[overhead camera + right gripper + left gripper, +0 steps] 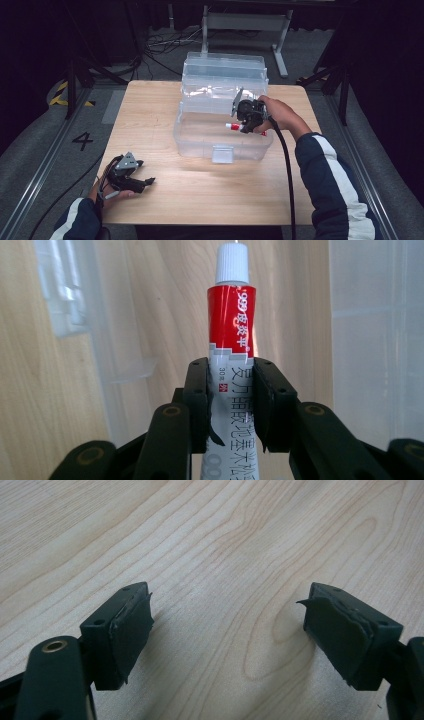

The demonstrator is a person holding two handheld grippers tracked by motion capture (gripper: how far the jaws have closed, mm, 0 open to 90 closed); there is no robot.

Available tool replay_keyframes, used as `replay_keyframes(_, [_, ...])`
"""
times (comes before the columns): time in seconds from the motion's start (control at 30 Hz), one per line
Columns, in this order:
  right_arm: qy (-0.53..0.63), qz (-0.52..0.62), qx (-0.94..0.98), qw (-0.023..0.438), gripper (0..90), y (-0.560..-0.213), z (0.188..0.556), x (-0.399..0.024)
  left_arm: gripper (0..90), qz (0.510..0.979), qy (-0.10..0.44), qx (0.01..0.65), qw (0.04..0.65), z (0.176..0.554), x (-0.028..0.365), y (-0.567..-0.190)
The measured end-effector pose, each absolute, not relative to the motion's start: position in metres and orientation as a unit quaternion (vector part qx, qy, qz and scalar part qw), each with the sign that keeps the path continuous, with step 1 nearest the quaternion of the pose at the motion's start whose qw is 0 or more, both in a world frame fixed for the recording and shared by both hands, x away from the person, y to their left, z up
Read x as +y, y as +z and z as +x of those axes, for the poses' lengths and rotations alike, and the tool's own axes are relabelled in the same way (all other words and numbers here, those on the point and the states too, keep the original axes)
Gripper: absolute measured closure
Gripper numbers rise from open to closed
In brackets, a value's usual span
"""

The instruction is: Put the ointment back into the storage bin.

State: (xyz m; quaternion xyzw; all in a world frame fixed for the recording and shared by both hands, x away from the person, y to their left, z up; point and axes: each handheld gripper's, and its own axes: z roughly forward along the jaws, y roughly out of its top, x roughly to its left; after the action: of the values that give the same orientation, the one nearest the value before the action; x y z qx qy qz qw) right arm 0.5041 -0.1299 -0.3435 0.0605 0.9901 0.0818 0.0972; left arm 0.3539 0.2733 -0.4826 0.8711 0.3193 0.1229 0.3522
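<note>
Right gripper is over the clear plastic box at the middle of the wooden table, its 2 jaws clamped on a red-and-white ointment tube, white cap pointing away from the hand. Over at the near left corner, the left gripper sits low on the tabletop, jaws spread wide, nothing between them.

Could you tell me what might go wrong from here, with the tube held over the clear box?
1. The right hand-held gripper clamps the red-and-white tube near its middle, so squeezing could push ointment toward the white cap.
2. It hovers over the clear plastic box; released from there, the tube might bounce or hit the box's wall.
3. The left hand-held gripper rests open on the table, so nothing steadies the box.
</note>
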Motion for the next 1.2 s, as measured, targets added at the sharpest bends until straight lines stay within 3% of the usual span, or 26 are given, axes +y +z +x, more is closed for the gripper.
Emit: replay_keyframes(1.2, [0.044,0.071,0.996,0.041,70.6,-0.395,0.515,-0.132,19.7,0.871,0.123,0.319,0.352,0.354,0.273,-0.483])
